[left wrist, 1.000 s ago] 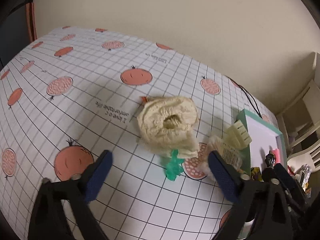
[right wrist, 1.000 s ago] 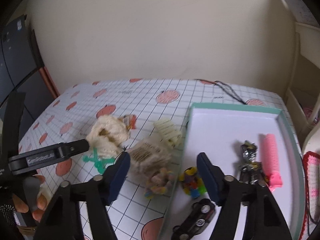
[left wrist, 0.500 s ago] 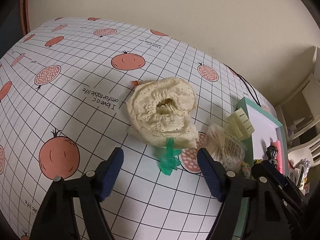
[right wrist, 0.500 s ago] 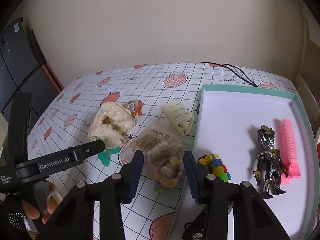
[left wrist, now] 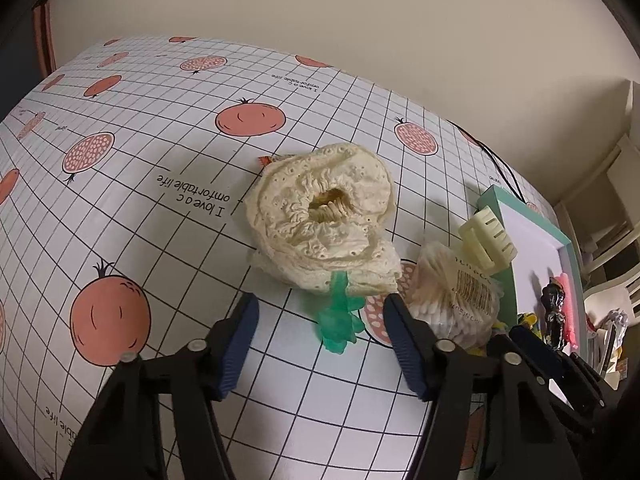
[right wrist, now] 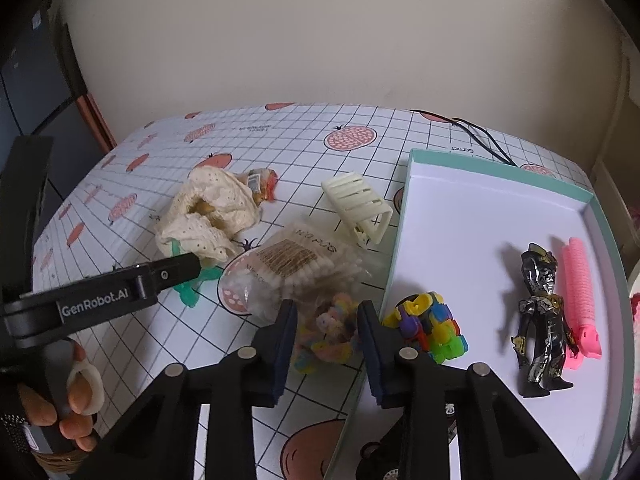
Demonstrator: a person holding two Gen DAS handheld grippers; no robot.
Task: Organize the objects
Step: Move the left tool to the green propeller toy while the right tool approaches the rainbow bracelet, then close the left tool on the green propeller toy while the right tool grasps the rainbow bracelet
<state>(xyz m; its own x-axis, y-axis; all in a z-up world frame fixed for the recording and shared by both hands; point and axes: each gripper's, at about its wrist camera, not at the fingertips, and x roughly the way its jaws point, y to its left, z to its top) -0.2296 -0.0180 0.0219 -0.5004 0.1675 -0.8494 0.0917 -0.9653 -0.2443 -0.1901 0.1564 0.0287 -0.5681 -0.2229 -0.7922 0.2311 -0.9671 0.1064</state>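
My left gripper (left wrist: pixel 320 312) is open low over the table, its fingers on either side of a green plastic toy (left wrist: pixel 338 320) that sticks out from under a cream lace scrunchie (left wrist: pixel 320 216). My right gripper (right wrist: pixel 328 312) has closed in on a clear bag of pastel hair ties (right wrist: pixel 326 334) lying at the tray's left edge; the bag fills the gap between the pads. A bag of cotton swabs (right wrist: pixel 288 272) and a cream claw clip (right wrist: pixel 358 208) lie just beyond. The teal-rimmed white tray (right wrist: pixel 480 200) holds a multicoloured block toy (right wrist: pixel 428 328), a dark figure (right wrist: pixel 540 312) and a pink roller (right wrist: pixel 580 300).
A black toy car (right wrist: pixel 384 464) sits at the tray's near corner. An orange wrapper (right wrist: pixel 264 182) lies behind the scrunchie (right wrist: pixel 208 216). A hand (right wrist: pixel 76 392) holds the left gripper's handle. A black cable (right wrist: pixel 480 140) runs along the table's far edge by the wall.
Both grippers moved down and forward while narrowing. The left fingers now flank the green toy. The right fingers went from wide open to pressing the bag of hair ties.
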